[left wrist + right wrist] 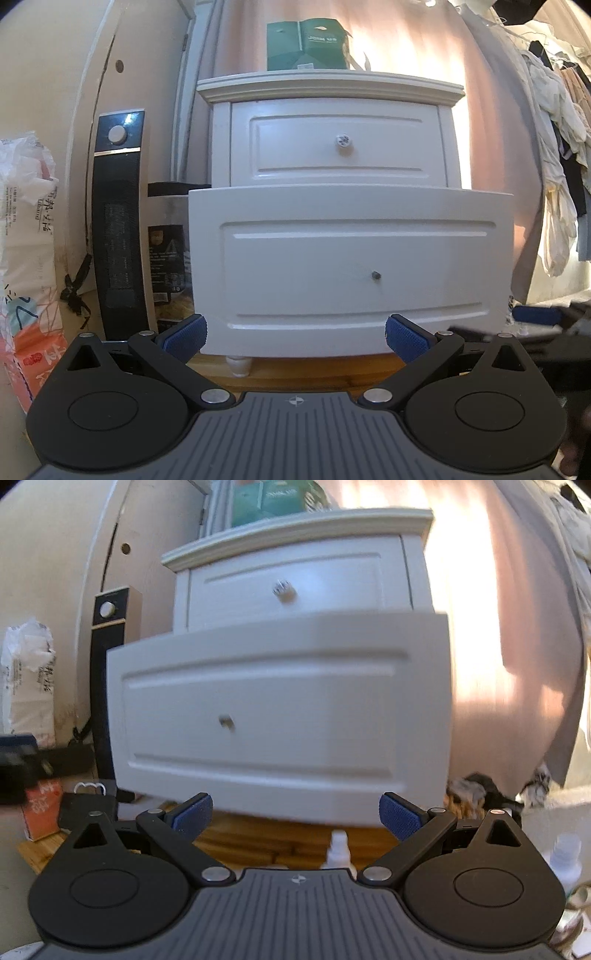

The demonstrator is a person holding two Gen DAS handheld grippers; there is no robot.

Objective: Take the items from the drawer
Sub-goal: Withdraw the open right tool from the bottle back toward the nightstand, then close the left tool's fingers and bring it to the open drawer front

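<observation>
Straight ahead of the left tool (295, 338): a white nightstand (328, 86) with two drawers, upper drawer (338, 142) pushed in, lower drawer (351, 271) pulled out toward the camera. Blue pads spread wide, nothing between them, held low in front of the lower drawer's front panel and apart from it. Small dark stub (375, 275) at the panel's middle, above and between the fingers; round knob (343, 140) on the upper drawer. Green box (306, 44) on top of the nightstand, tall black heater (118, 221) standing to its left. Likewise wide open and empty, the right tool (295, 816), close under the drawer's lower edge, panel filling the view above the fingers, somewhat blurred. Small white bottle (338, 851) on the wooden floor (258, 840) between the right tool's fingers. Drawer's inside hidden in both views, contents impossible to tell.
</observation>
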